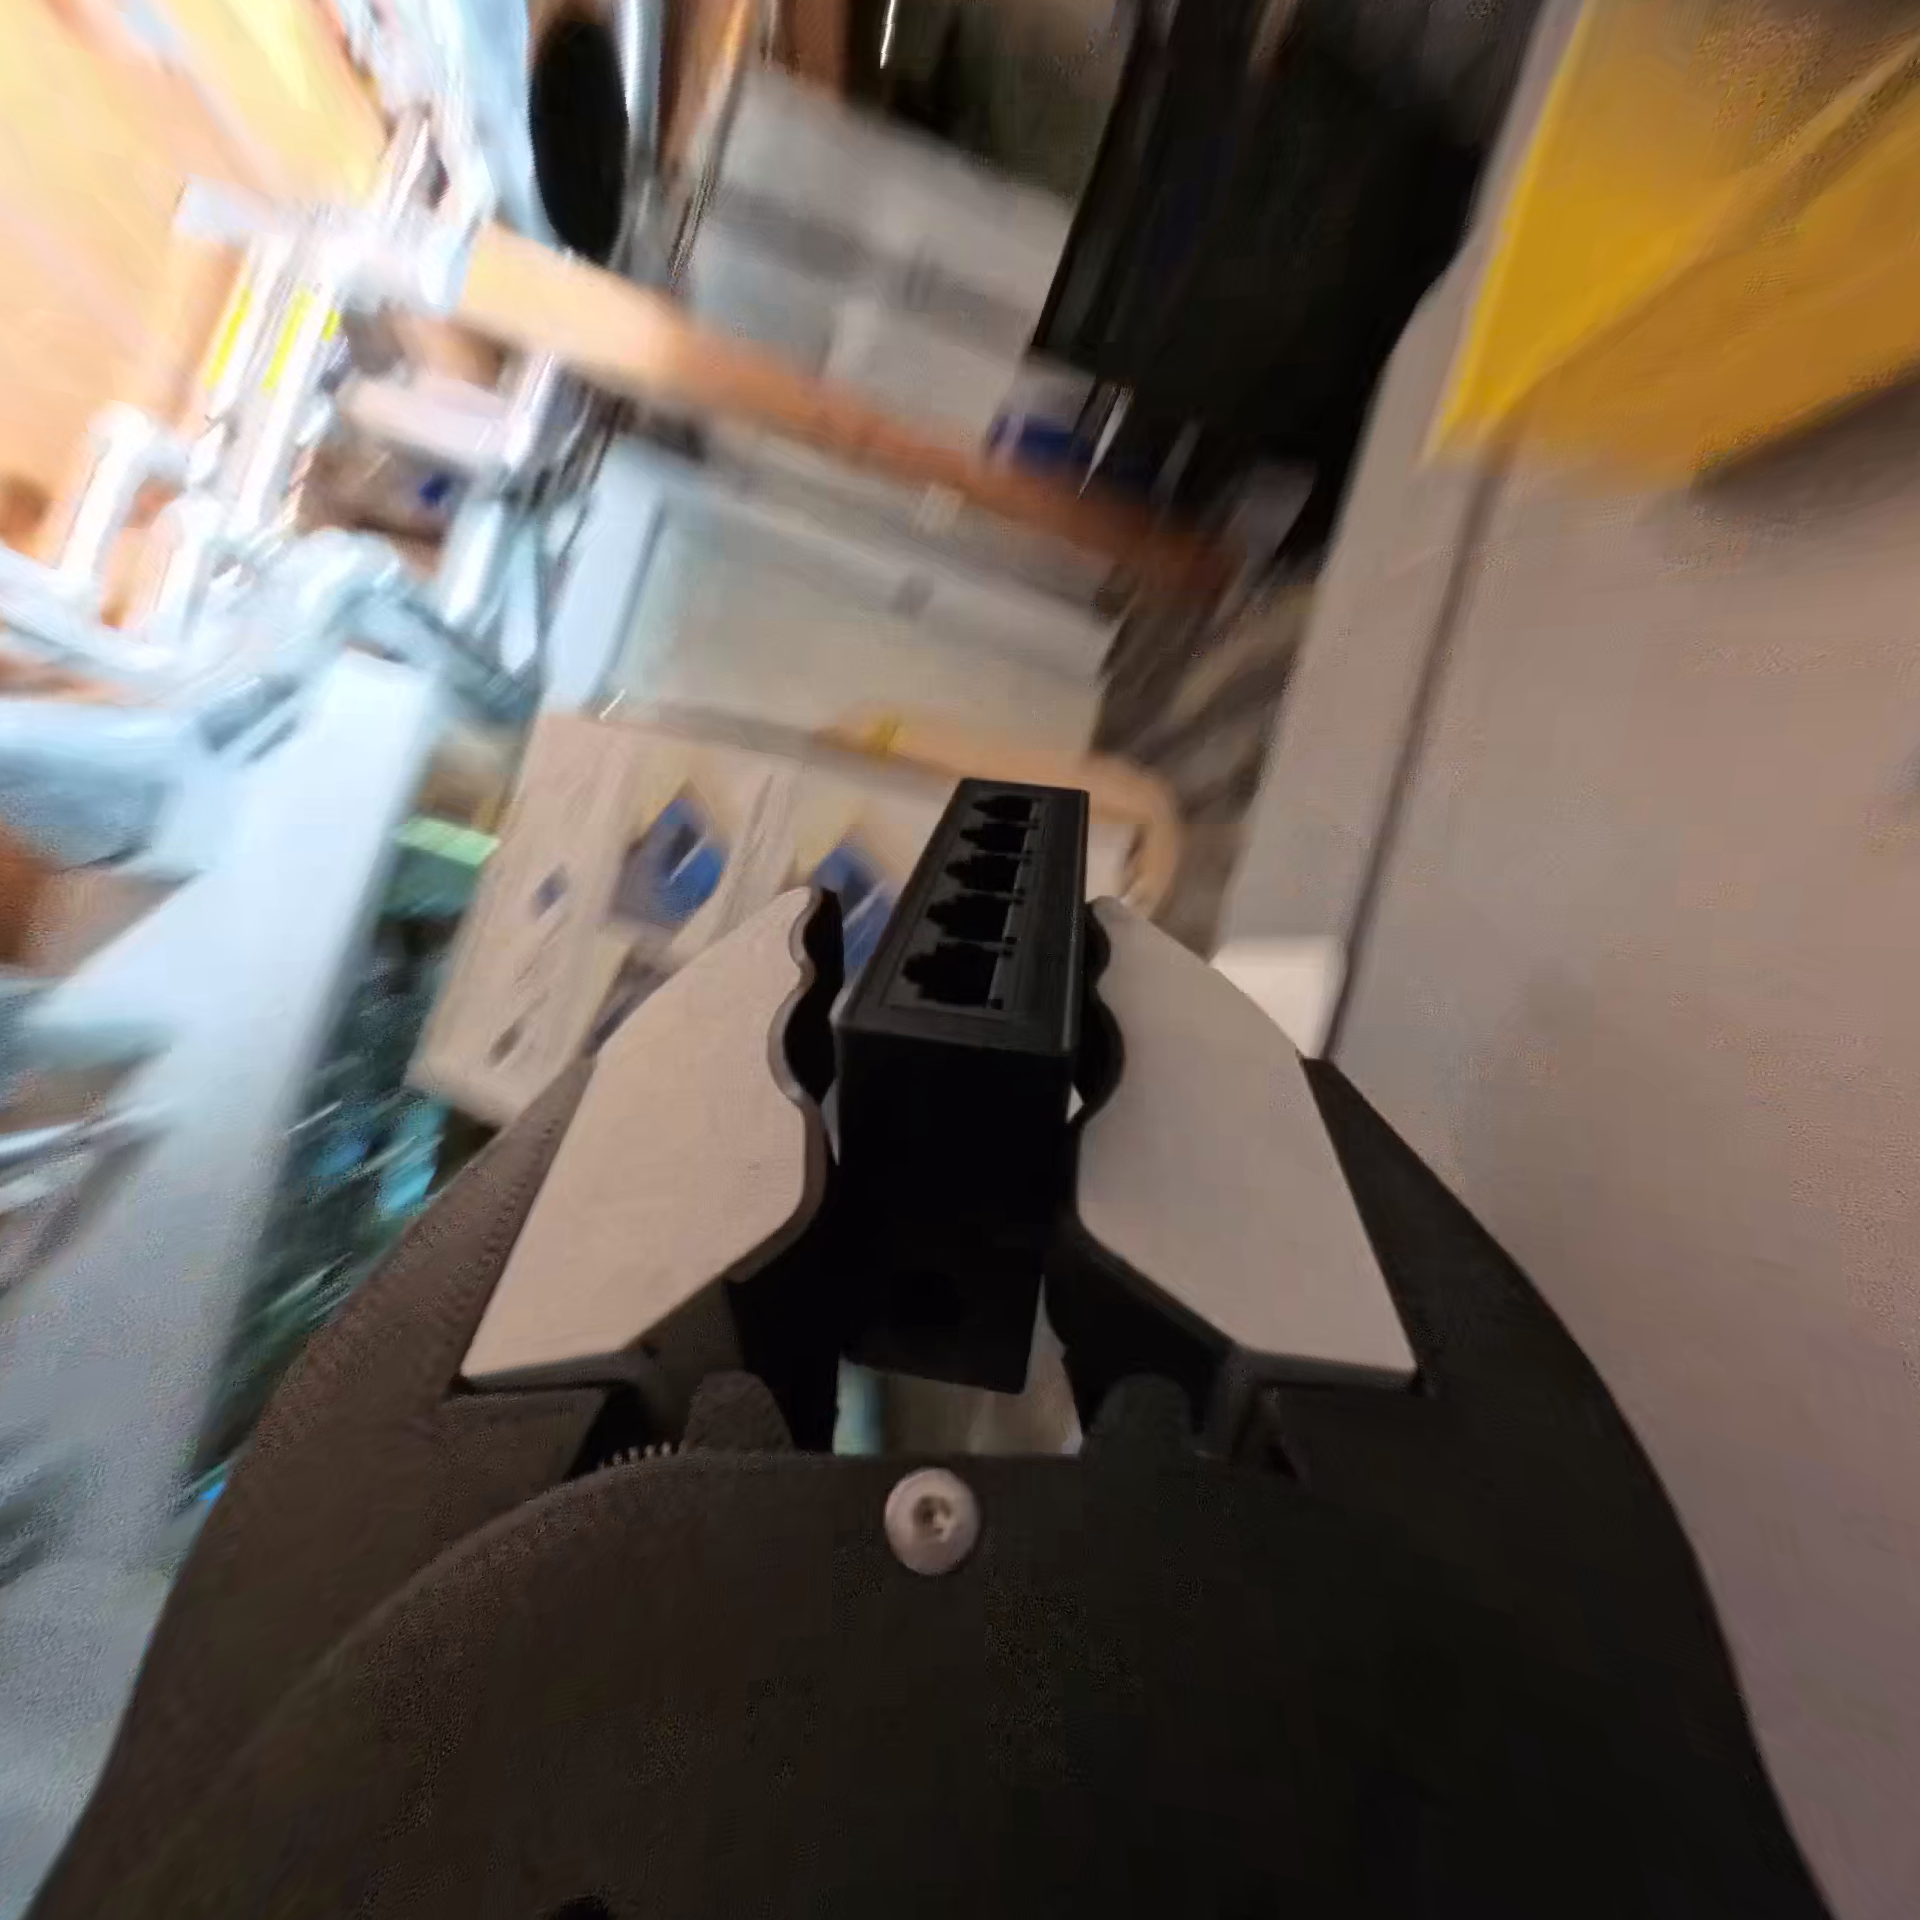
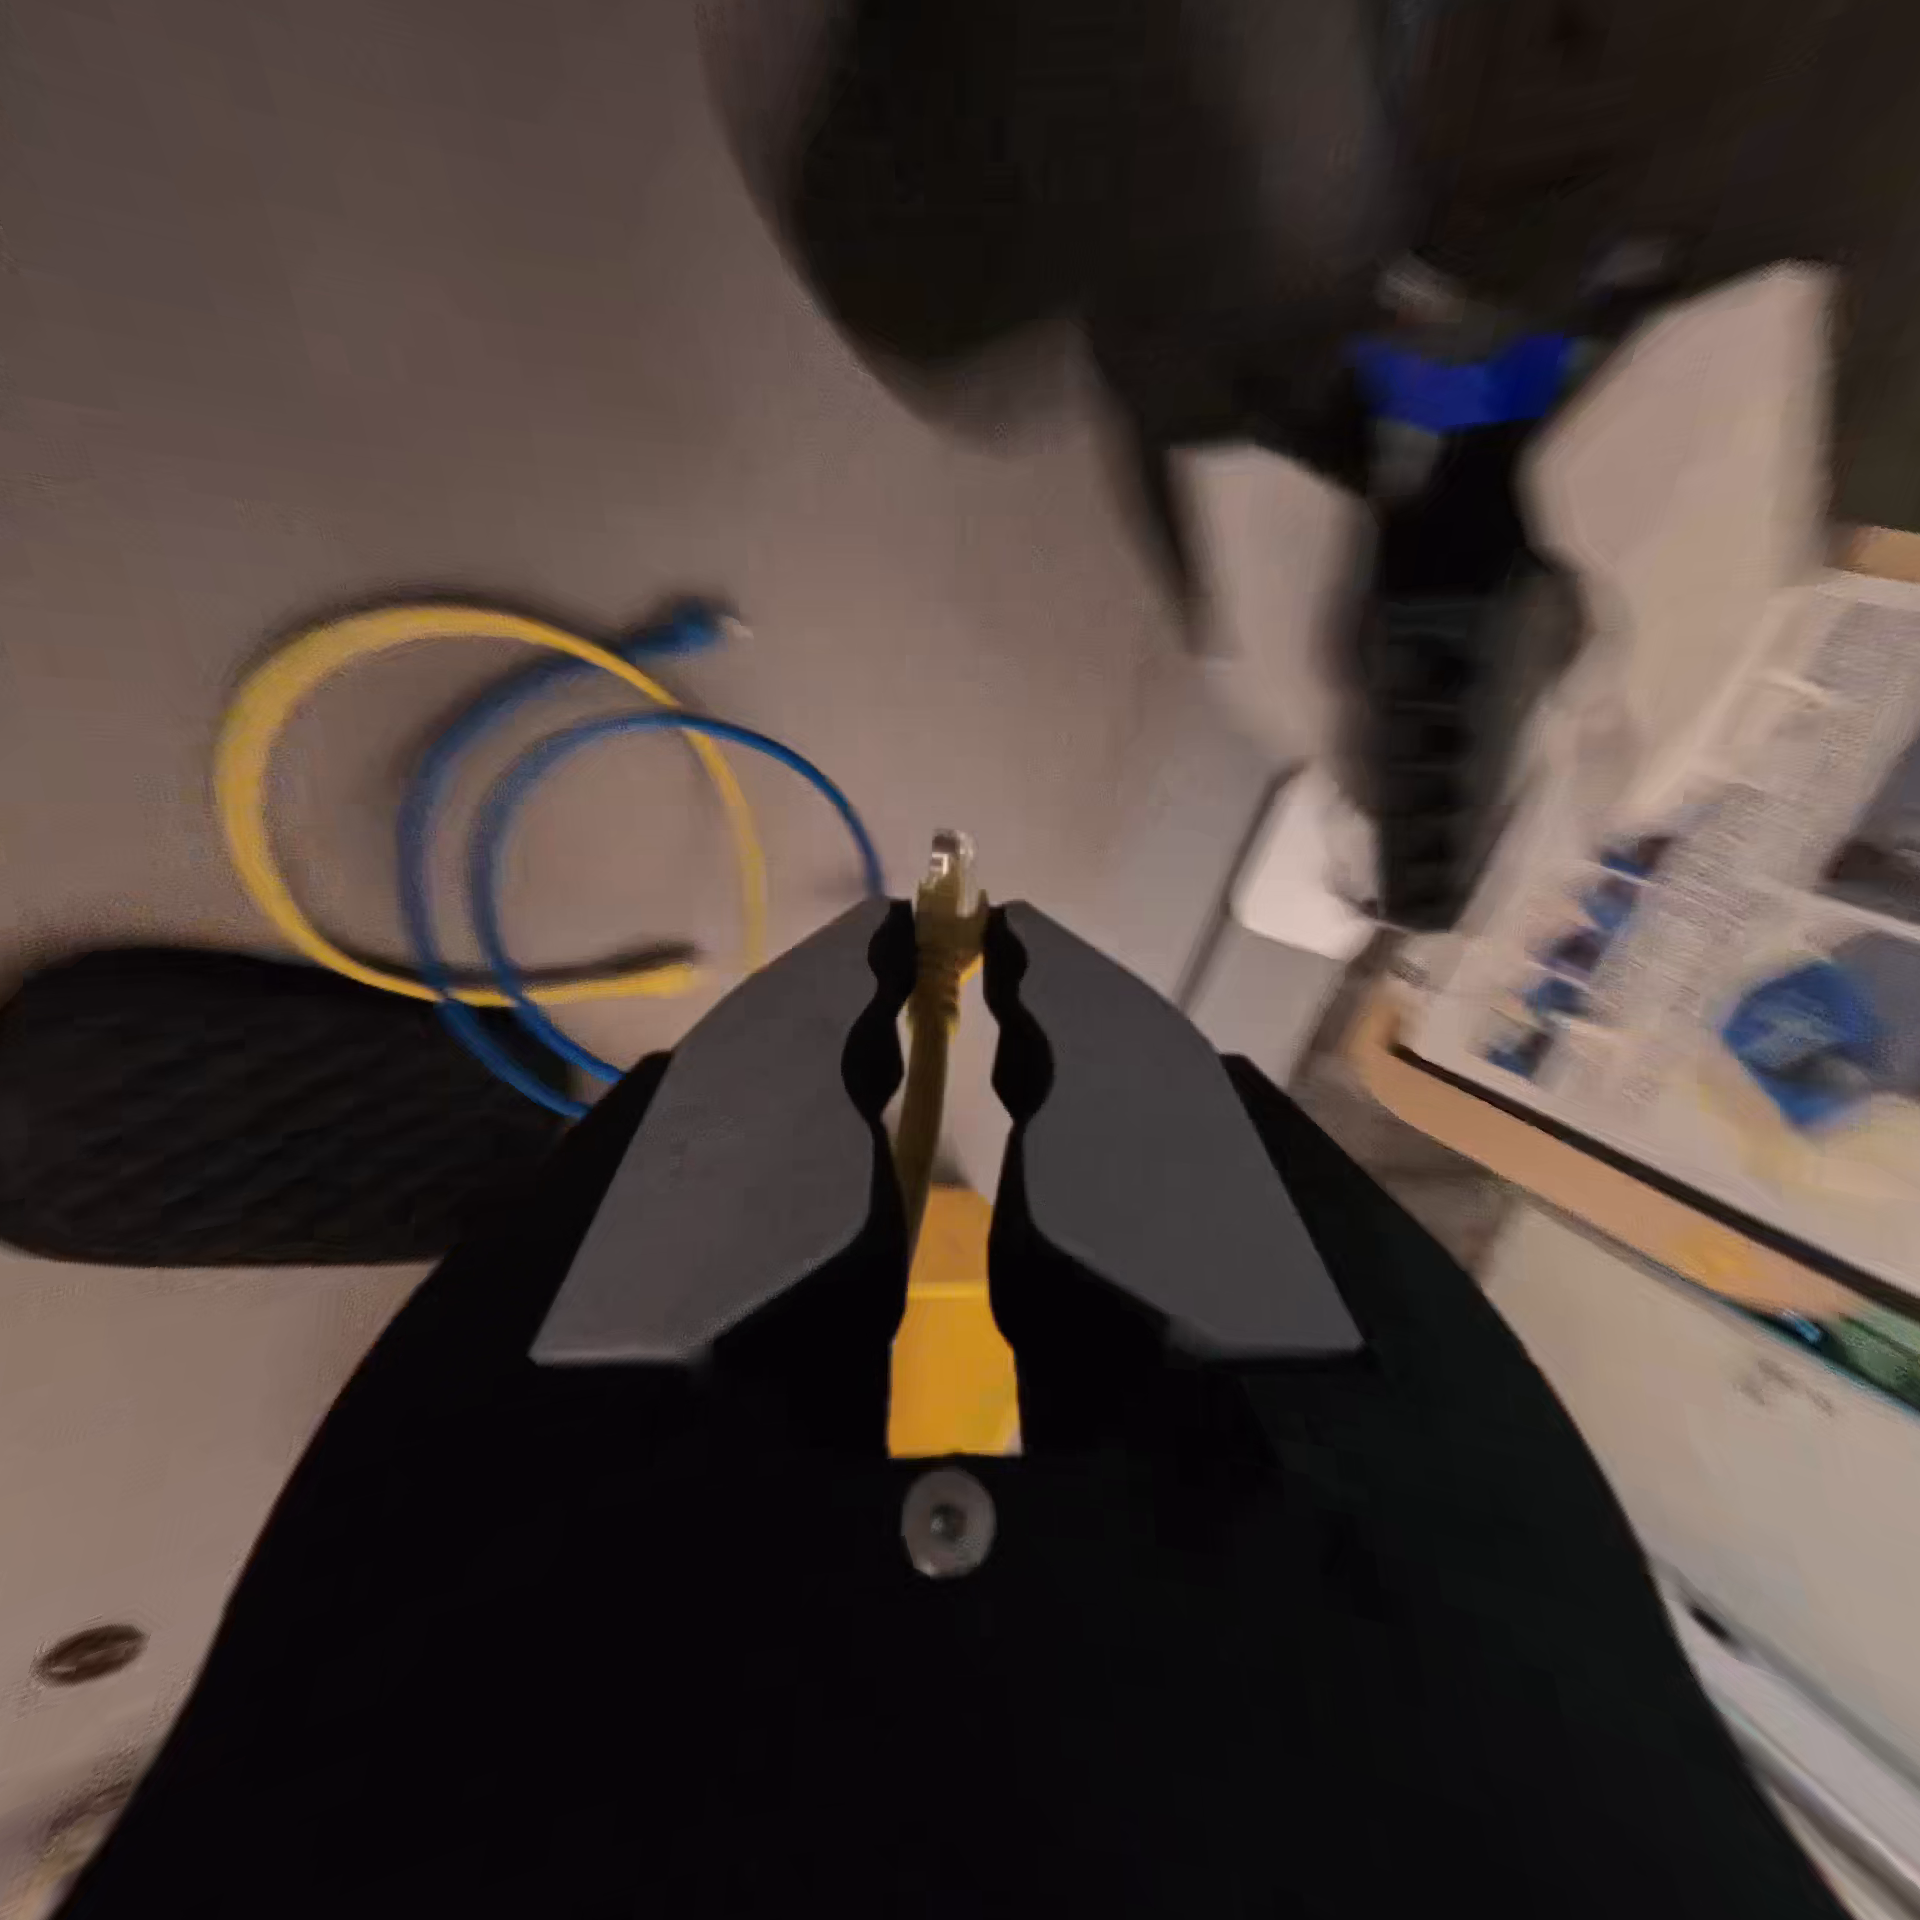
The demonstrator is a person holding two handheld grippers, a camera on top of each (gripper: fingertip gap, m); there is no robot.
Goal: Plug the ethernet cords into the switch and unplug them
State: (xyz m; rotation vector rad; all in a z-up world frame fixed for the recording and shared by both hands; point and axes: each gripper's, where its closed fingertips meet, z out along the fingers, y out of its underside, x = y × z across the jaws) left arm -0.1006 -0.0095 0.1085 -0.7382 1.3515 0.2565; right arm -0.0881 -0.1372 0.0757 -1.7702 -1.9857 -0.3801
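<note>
My left gripper [image 1: 961, 935] is shut on a black ethernet switch [image 1: 971, 997] and holds it in the air, its row of empty ports facing up. My right gripper [image 2: 948, 914] is shut on the plug end of a yellow ethernet cord [image 2: 948, 914], with the clear plug tip sticking out past the fingertips. The rest of the yellow cord [image 2: 312, 675] loops on the grey table with a blue ethernet cord [image 2: 623, 748] beside it. The other gripper [image 2: 1455, 582] shows blurred at the upper right of the right wrist view.
A black oval pad [image 2: 208, 1101] lies on the grey table [image 2: 416, 312] at left. A printed box [image 2: 1714, 883] sits past the table's right edge. In the left wrist view, blurred shelves and boxes [image 1: 644, 904] stand behind, and a yellow panel [image 1: 1683, 229] at upper right.
</note>
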